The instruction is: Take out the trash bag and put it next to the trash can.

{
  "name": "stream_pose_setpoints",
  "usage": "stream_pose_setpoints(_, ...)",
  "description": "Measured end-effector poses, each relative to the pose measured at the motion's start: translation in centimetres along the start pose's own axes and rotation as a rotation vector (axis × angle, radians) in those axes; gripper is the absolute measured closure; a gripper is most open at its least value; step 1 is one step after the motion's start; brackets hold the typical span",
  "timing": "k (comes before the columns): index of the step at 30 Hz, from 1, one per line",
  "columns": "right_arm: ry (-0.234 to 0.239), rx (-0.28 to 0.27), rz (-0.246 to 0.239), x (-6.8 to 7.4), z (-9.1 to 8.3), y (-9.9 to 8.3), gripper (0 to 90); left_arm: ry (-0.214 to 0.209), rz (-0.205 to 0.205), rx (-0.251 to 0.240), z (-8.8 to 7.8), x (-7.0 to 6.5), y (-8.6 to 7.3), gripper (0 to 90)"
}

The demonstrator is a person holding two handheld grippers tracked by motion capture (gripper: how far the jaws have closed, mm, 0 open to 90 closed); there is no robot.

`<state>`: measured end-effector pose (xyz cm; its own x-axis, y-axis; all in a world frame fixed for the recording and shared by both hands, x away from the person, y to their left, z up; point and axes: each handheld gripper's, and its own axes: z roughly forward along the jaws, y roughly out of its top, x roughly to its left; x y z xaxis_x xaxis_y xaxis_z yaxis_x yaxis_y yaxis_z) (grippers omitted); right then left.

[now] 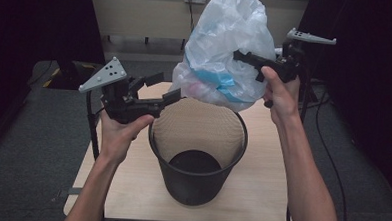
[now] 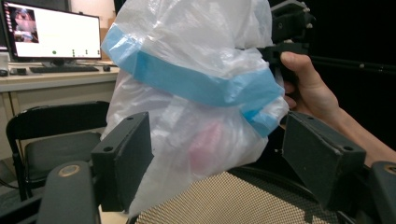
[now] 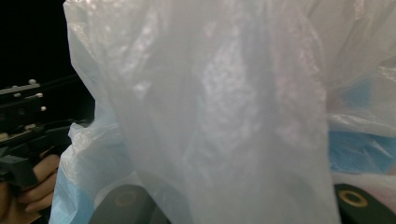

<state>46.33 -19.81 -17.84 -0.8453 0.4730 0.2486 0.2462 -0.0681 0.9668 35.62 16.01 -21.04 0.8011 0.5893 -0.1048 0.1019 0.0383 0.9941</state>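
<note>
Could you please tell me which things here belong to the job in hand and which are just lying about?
In the job:
white plastic bag, blue-banded, held above the bin
black mesh wastebasket
left gripper, jaws open at the bag
right gripper, at the bag

Lying about:
computer monitor
keyboard
black chair

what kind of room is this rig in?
Likely an office or lab: a lit computer monitor on a beige desk, a black folding chair, and grey carpet floor.
</note>
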Motion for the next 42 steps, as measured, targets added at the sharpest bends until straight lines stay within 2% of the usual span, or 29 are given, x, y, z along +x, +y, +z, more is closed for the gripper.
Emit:
stream_pose_setpoints(8, -0.068, 0.003, 0.024, -2.2, -0.3, -0.4, 87.8, -0.004, -0.019, 0.03, 0.3, 0.6, -1.1, 24.7)
stream_pose_setpoints(10, -0.085, 0.007, 0.031, -2.9, -0.4, -0.6, 87.8, 0.004, -0.018, 0.035, 0.2, 0.8, -1.4, 24.7)
stream_pose_setpoints(11, -0.102, 0.008, 0.044, -3.7, -0.5, -0.9, 87.8, 0.011, -0.018, 0.038, 0.1, 1.0, -1.5, 24.5)
stream_pose_setpoints(13, -0.11, 0.009, 0.048, -4.1, -0.6, -1.0, 87.8, 0.023, -0.023, 0.047, 0.0, 1.3, -1.8, 23.4)
stream_pose_setpoints(16, -0.146, 0.016, 0.069, -5.6, -0.9, -2.0, 87.7, 0.044, -0.033, 0.059, -0.4, 2.0, -2.4, 20.6)
stream_pose_setpoints(22, -0.195, 0.033, 0.097, -7.2, -1.1, -3.4, 87.8, 0.073, -0.058, 0.061, -0.7, 3.0, -3.4, 19.4)
stream_pose_setpoints(30, -0.254, 0.047, 0.13, -9.2, -2.1, -5.8, 87.8, 0.102, -0.094, 0.082, -1.1, 4.6, -5.0, 16.1)
stream_pose_setpoints(34, -0.281, 0.072, 0.15, -10.2, -2.6, -8.1, 87.7, 0.111, -0.117, 0.092, -1.2, 5.3, -5.9, 15.5)
stream_pose_setpoints(35, -0.281, 0.072, 0.15, -10.2, -2.6, -8.1, 87.7, 0.111, -0.117, 0.092, -1.2, 5.3, -5.9, 15.4)
stream_pose_setpoints(38, -0.293, 0.087, 0.163, -10.8, -3.0, -9.9, 87.7, 0.118, -0.129, 0.095, -1.2, 5.5, -6.3, 15.4)
stream_pose_setpoints(39, -0.302, 0.092, 0.174, -11.0, -3.2, -10.8, 87.7, 0.126, -0.123, 0.112, -1.2, 5.5, -6.5, 15.4)
stream_pose_setpoints(42, -0.319, 0.086, 0.18, -11.2, -3.7, -11.8, 87.7, 0.14, -0.118, 0.116, -1.4, 5.4, -6.7, 15.4)
